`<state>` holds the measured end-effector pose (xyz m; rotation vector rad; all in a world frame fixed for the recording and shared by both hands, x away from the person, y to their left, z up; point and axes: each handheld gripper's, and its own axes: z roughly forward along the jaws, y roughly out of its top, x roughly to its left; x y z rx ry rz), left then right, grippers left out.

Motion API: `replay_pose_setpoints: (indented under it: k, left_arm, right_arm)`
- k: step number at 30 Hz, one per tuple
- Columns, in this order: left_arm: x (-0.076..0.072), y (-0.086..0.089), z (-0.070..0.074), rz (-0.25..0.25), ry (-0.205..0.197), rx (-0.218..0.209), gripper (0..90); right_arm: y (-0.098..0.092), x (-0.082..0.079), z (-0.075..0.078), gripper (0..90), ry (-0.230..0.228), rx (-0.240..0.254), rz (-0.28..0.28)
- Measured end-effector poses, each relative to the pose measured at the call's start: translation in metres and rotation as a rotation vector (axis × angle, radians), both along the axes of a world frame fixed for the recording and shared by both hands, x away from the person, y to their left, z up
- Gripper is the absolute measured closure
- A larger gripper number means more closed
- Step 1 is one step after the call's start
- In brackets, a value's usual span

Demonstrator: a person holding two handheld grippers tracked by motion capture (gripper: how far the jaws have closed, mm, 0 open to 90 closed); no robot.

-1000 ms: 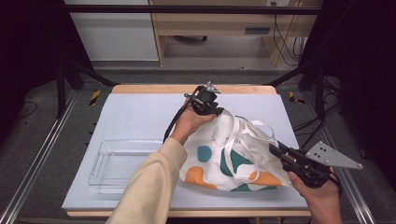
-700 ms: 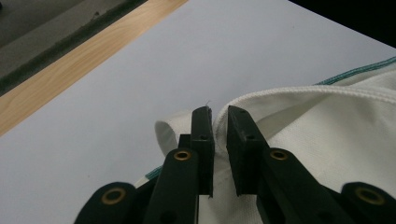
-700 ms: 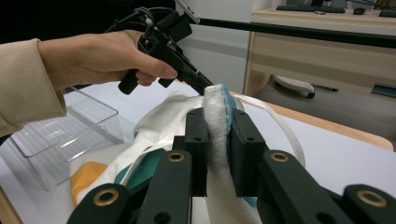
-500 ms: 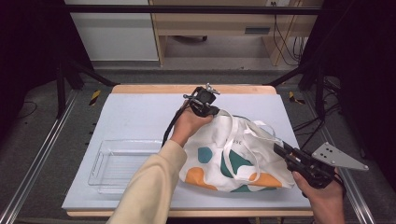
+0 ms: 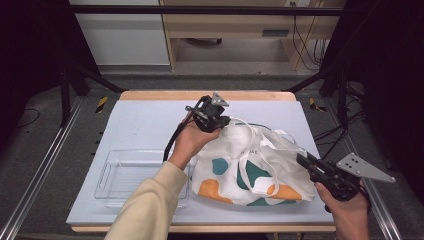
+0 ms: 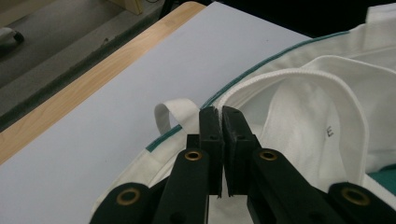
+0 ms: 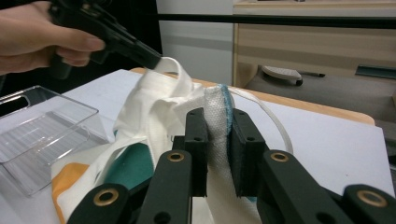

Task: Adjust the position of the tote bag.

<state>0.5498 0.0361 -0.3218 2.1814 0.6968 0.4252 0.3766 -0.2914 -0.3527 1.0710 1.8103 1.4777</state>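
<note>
A white cloth bag (image 5: 250, 165) with teal and orange shapes lies on the pale table top (image 5: 145, 125). My left gripper (image 5: 220, 123) is at the bag's far left corner. In the left gripper view it (image 6: 220, 116) is shut on the white rim with the green trim (image 6: 261, 81). My right gripper (image 5: 303, 161) holds the bag's right side. In the right gripper view it (image 7: 218, 122) is shut on a bunched fold of the bag's edge (image 7: 215, 100). That view also takes in the left gripper (image 7: 156, 58), which holds the cloth up.
A clear plastic tray (image 5: 125, 175) sits on the table left of the bag, under my left forearm (image 5: 150, 205). The table's wooden far edge (image 5: 200, 95) runs behind the bag. Black frame posts stand at both sides.
The left gripper has closed on the bag's rim and drawn it up and slightly toward the left. The right gripper has stayed put, still gripping the bag's right edge.
</note>
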Motion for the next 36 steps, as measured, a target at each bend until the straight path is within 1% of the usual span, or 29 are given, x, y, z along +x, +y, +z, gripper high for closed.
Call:
replay_pose_setpoints:
  k: [3, 4, 5, 6, 8, 10, 11, 14, 17, 19, 21, 23, 25, 30, 33, 36]
  left_arm:
    - [-0.011, 0.006, 0.002, -0.01, -0.014, -0.02, 88.1]
    - [-0.018, 0.009, 0.003, -0.016, -0.017, -0.038, 88.1]
    - [-0.018, 0.009, 0.003, -0.016, -0.017, -0.038, 88.0]
    - [-0.026, 0.012, 0.002, -0.028, -0.018, -0.058, 88.1]
    - [-0.034, 0.015, 0.002, -0.038, -0.027, -0.066, 88.1]
    - [-0.041, 0.018, 0.002, -0.044, -0.035, -0.07, 88.1]
    - [-0.041, 0.018, 0.002, -0.044, -0.035, -0.07, 88.1]
    - [-0.057, 0.026, 0.001, -0.059, -0.05, -0.082, 88.1]
    - [-0.068, 0.029, -0.001, -0.076, -0.054, -0.079, 88.2]
    - [-0.077, 0.03, -0.004, -0.088, -0.064, -0.062, 88.3]
    - [-0.083, 0.032, -0.008, -0.097, -0.064, -0.056, 88.3]
    - [-0.086, 0.034, -0.011, -0.099, -0.064, -0.059, 88.3]
    - [-0.089, 0.036, -0.016, -0.102, -0.052, -0.068, 88.3]
    - [-0.097, 0.037, -0.027, -0.115, -0.036, -0.068, 88.3]
    - [-0.103, 0.037, -0.032, -0.123, -0.033, -0.065, 88.3]
    - [-0.108, 0.037, -0.037, -0.129, -0.027, -0.061, 88.3]
  right_arm:
    - [-0.005, -0.001, -0.003, 79.1, 0.013, 0.01, -0.02]
    - [-0.007, -0.001, -0.004, 79.1, 0.015, 0.009, -0.023]
    - [-0.007, -0.001, -0.005, 79.1, 0.02, 0.011, -0.027]
    - [-0.008, -0.001, -0.005, 79.1, 0.023, 0.008, -0.032]
    - [-0.009, -0.001, -0.006, 79.1, 0.032, 0.013, -0.036]
    - [-0.01, -0.002, -0.008, 79.0, 0.029, 0.01, -0.041]
    - [-0.01, -0.002, -0.008, 79.0, 0.029, 0.01, -0.041]
    - [-0.014, -0.005, -0.012, 79.0, 0.047, 0.006, -0.051]
    - [-0.016, -0.006, -0.017, 79.0, 0.065, 0.005, -0.056]
    - [-0.018, -0.007, -0.02, 79.0, 0.069, 0.002, -0.06]
    - [-0.02, -0.008, -0.022, 79.0, 0.076, -0.001, -0.064]
    - [-0.02, -0.008, -0.023, 79.0, 0.081, -0.005, -0.065]
    - [-0.02, -0.009, -0.025, 78.9, 0.084, -0.01, -0.067]
    - [-0.02, -0.01, -0.028, 78.9, 0.1, -0.023, -0.072]
    - [-0.022, -0.011, -0.031, 78.8, 0.112, -0.027, -0.074]
    - [-0.023, -0.012, -0.032, 78.8, 0.115, -0.033, -0.074]
